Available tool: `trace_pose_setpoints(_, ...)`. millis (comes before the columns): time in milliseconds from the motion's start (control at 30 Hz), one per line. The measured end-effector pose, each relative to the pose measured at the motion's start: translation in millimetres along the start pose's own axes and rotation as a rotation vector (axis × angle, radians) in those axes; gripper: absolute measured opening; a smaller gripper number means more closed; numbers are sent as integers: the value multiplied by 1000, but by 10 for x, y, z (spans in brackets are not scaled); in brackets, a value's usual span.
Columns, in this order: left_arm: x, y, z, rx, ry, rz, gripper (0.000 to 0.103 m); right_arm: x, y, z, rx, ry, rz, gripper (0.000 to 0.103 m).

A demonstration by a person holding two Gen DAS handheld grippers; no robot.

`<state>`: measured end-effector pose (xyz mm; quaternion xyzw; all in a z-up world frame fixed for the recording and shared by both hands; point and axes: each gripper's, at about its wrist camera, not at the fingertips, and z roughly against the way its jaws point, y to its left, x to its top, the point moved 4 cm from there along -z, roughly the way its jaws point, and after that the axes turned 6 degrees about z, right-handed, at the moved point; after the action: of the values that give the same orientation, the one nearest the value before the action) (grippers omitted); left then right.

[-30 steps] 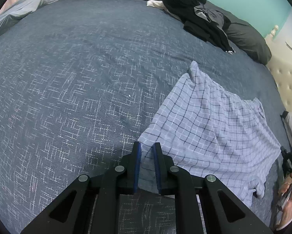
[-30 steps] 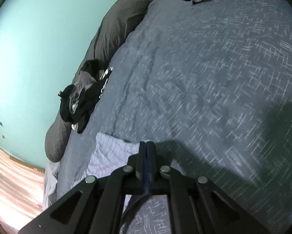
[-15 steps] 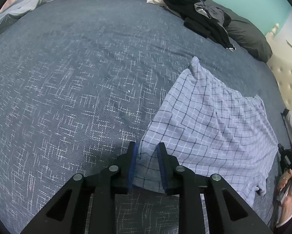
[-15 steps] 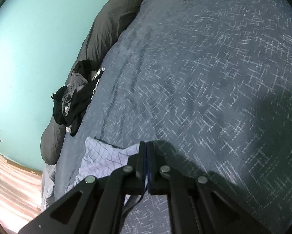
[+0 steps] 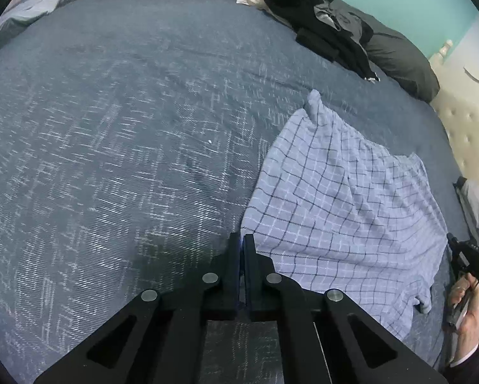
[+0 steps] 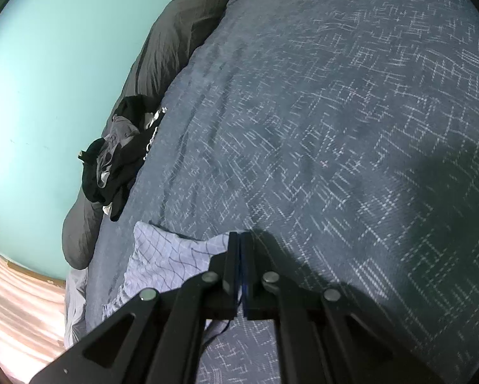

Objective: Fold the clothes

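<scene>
right tongs (image 6: 240, 240) hide their grip on cloth (image 6: 172, 256).

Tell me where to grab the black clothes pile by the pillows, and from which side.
Take the black clothes pile at the dark folded edge hanging onto the blue bedspread, coming in from the open bedspread side. That edge lies low and free, while the rest is heaped against the grey pillow.

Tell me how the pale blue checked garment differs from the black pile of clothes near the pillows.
The pale blue checked garment lies spread fairly flat on the blue bedspread; the black pile of clothes is bunched in a heap. The checked garment lies next to the grippers; the black pile lies across the bed, partly on the dark grey pillows. Neither is folded.
</scene>
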<state>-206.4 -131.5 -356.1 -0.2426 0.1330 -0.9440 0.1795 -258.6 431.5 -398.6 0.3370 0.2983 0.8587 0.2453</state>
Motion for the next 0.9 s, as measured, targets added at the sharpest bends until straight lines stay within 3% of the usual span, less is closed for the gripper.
trace_pose_setpoints(267,-43,159,-34,-52,39,107,2,-28,-10,-25,-18,2,2,1)
trace_pose_setpoints(500,-52,134,90,-29,5,91,2,-32,-25,-26,-18,3,-13,1)
trace_pose_setpoints(767,-19,131,-41,-3,13,96,3,-70,18,-53,-29,42,5,2)
trace_pose_setpoints(900,98,78,33,13,-32,96,11,-64,-25,1,-77,43,-11,2)
